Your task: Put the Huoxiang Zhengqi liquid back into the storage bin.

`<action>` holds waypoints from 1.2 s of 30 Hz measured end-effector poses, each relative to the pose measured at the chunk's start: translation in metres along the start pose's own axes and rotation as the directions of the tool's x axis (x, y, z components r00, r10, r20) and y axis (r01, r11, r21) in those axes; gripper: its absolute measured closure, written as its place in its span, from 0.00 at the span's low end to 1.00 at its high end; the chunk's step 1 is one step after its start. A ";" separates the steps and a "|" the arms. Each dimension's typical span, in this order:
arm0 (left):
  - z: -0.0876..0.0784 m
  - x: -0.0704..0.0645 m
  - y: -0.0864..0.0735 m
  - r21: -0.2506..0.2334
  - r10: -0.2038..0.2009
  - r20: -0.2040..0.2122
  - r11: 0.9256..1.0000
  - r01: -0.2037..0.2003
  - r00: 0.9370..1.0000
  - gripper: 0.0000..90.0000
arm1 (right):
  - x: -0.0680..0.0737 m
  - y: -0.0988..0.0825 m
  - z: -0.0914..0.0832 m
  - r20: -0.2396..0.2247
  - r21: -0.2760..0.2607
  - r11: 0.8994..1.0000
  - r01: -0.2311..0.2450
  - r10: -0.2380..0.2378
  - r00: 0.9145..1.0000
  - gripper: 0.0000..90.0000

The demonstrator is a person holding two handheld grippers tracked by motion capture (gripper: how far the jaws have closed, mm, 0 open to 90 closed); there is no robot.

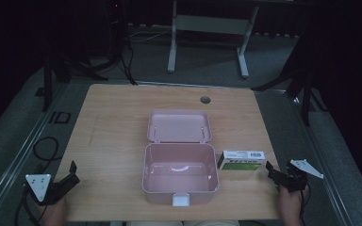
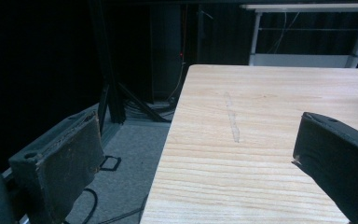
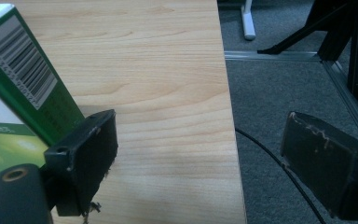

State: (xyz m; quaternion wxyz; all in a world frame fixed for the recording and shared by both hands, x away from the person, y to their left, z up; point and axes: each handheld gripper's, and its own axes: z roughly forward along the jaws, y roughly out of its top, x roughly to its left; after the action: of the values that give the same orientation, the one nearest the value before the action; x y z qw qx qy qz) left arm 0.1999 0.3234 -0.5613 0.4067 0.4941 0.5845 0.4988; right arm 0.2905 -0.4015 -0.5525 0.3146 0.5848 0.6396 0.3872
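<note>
At bench's near corners, left tool [image 1: 71, 170] and right tool [image 1: 269, 169], both jaws wide apart, gripping nothing. Left tool straddling bench [image 2: 261, 140] edge over grey floor [image 2: 126, 154]. Just beside right tool's jaw, green-and-white carton [image 1: 241, 160], lying flat, barcode end toward it. Further in, mid-bench, pink box [image 1: 179, 174] with lid [image 1: 179, 126] swung open behind, interior bare.

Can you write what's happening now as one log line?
left gripper: open, empty | right gripper: open, beside green-white carton | pink box: lid open | table
</note>
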 end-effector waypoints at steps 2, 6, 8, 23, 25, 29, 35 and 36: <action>0.000 0.000 0.000 0.001 0.002 -0.001 1.000 -0.002 1.000 0.02 | 0.000 0.000 0.000 -0.002 0.001 1.000 0.000 0.000 1.000 0.12; 0.000 -0.001 0.000 0.003 0.008 0.000 1.000 -0.008 1.000 0.02 | 0.001 0.001 0.002 -0.038 0.029 0.999 0.017 -0.016 0.999 0.11; 0.000 -0.001 0.000 0.005 0.009 -0.001 1.000 -0.009 1.000 0.02 | 0.002 0.001 0.003 -0.045 0.037 0.999 0.024 -0.023 0.999 0.11; 0.000 0.000 0.000 0.005 -0.002 0.016 1.000 0.002 1.000 0.02 | -0.004 0.000 -0.002 -0.260 0.136 0.981 0.135 -0.096 0.961 0.11; 0.001 0.000 0.000 0.007 -0.002 0.016 1.000 0.002 1.000 0.02 | -0.003 0.000 -0.002 -0.290 0.167 0.974 0.154 -0.100 0.952 0.11; 0.001 0.000 0.000 0.007 -0.001 0.018 1.000 0.001 1.000 0.02 | 0.000 -0.002 -0.003 -0.333 0.210 0.950 0.230 -0.152 0.931 0.11; 0.001 0.001 0.001 0.009 -0.002 0.020 1.000 0.002 1.000 0.02 | 0.003 -0.003 -0.007 -0.377 0.239 0.925 0.295 -0.192 0.906 0.11; 0.001 0.001 0.001 0.009 -0.002 0.020 1.000 0.002 1.000 0.02 | 0.004 -0.003 -0.008 -0.404 0.255 0.911 0.325 -0.205 0.892 0.11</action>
State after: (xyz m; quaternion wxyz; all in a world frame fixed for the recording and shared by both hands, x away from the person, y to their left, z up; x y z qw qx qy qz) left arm 0.2006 0.3242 -0.5608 0.4108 0.5003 0.5830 0.4909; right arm 0.2812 -0.3988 -0.5510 0.1416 0.4504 0.8153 0.3351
